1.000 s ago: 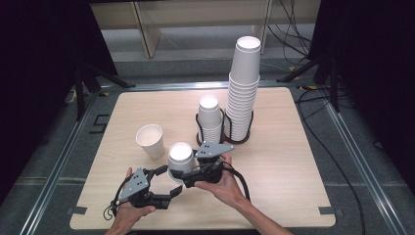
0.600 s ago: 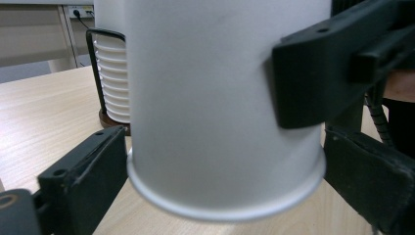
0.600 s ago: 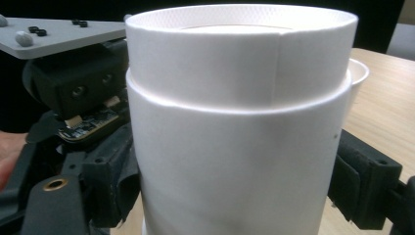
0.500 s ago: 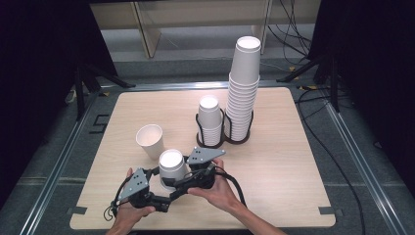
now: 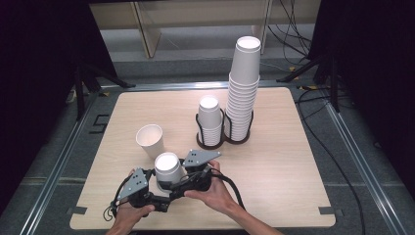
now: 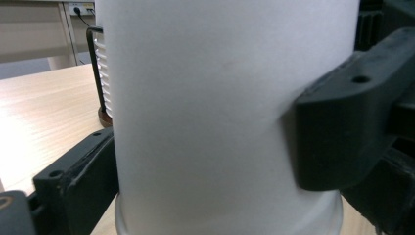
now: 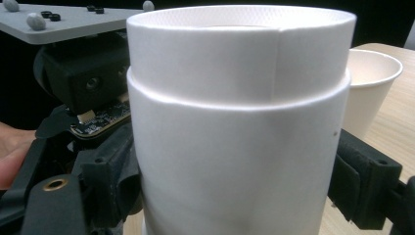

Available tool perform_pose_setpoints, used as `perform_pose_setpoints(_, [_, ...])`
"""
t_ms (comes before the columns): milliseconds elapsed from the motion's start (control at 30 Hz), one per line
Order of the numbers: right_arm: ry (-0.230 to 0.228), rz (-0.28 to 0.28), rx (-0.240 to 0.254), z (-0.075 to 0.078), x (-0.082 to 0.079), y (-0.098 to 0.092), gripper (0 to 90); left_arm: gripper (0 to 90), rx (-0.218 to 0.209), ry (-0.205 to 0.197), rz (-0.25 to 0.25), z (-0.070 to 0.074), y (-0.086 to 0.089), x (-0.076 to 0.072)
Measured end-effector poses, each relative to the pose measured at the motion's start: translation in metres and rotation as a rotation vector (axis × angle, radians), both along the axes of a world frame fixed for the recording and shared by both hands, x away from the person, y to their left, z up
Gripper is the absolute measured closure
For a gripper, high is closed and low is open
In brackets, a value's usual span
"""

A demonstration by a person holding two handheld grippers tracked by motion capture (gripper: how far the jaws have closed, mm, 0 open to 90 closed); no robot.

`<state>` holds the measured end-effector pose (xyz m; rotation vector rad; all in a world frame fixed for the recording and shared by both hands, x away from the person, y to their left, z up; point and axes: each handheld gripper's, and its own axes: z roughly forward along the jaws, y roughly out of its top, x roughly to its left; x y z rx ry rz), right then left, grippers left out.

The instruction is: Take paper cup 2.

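An upside-down white paper cup [image 5: 168, 169] stands on the wooden table [image 5: 274, 161] near its front edge, between both grippers. My right gripper [image 5: 182, 180] comes in from the right and is shut on its side; in the right gripper view the cup [image 7: 240, 122] sits tight between the black pads. My left gripper [image 5: 155, 195] reaches in from the near left. Its jaws opened wide and have just been closing, with the cup [image 6: 215, 107] between them and both pads against its wall.
An upright empty paper cup [image 5: 150, 140] stands just beyond the held one. At the table's middle a black wire holder [image 5: 215, 142] carries a short stack of cups [image 5: 210, 122] and a tall stack [image 5: 243, 88]. Metal rails [image 5: 342, 142] border the table.
The right gripper carried the cup toward the near left, up to the left gripper. The left gripper's jaws spread apart and now flank the cup.
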<state>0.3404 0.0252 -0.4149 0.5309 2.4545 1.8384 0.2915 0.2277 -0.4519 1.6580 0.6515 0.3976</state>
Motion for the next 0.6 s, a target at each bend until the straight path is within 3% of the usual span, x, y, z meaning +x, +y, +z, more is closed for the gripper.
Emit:
perform_pose_setpoints(100, [0.013, 0.001, -0.001, -0.0005, -0.0007, 0.0002, 18.3, 4.7, 0.009, -0.003, -0.001, 0.0005, -0.0001, -0.0007])
perform_pose_setpoints(233, [-0.007, -0.002, 0.004, -0.0008, 0.0005, -0.0006, 18.1, 6.1, 0.010, -0.001, -0.005, 0.0013, 0.0002, -0.0008])
perform_pose_setpoints(600, [-0.028, 0.004, 0.014, 0.0013, -0.0001, -0.0015, 15.1, 10.2, 0.036, -0.052, -0.021, 0.0043, 0.0007, -0.0018])
